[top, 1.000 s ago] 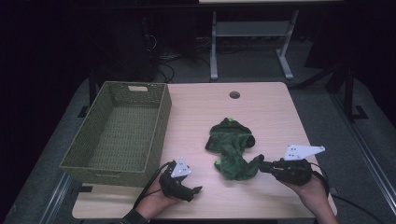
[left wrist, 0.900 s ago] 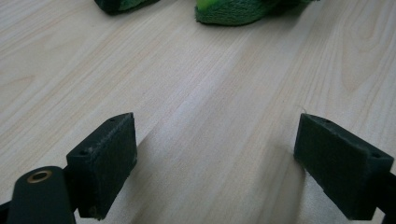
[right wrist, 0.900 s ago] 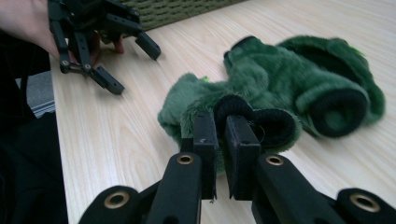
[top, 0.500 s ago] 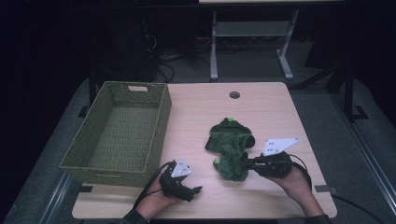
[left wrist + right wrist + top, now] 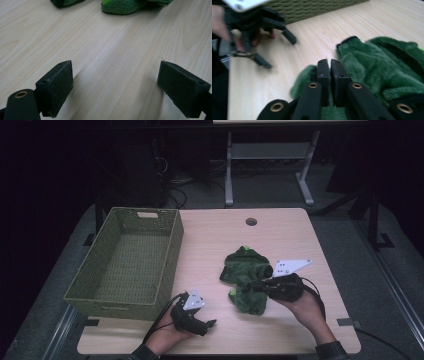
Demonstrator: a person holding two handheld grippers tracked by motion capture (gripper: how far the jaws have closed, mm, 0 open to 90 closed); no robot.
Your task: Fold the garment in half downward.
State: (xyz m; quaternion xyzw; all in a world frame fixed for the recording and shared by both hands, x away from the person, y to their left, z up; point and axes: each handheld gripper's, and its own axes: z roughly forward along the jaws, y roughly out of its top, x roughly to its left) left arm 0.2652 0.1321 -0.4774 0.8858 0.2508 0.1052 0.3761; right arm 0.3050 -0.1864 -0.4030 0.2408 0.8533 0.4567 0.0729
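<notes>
Since a second ago the right gripper [image 5: 256,284] has slid in from the table's right edge toward 9 o'clock and now sits on top of the green plush toy [image 5: 246,279]; the left gripper [image 5: 210,323] hasn't budged.

Near edge, high view: left gripper parked at about 7 o'clock of the toy, near the front table edge, hand under it. Left gripper view: jaws wide apart, nothing between them, bare wood table [image 5: 117,50] below, toy's green edge [image 5: 125,6] at 12 o'clock, well apart from the jaws.

Right gripper, right gripper view: jaws [image 5: 329,75] pressed nearly together, only a thin slit between the pads, green fur bunched all round and under them. Whether any fabric is actually pinched in the slit, can't tell. The left gripper [image 5: 274,47] shows at 10 o'clock there, blurred, spread open.

Toy: crumpled, lying on the table right of centre, lime patches on its near and far ends.

Farther: woven green basket [image 5: 172,255] at 9–10 o'clock of the toy, along the table's left side, overhanging the edge. Round cable hole [image 5: 251,222] at 12 o'clock, near the far edge.
</notes>
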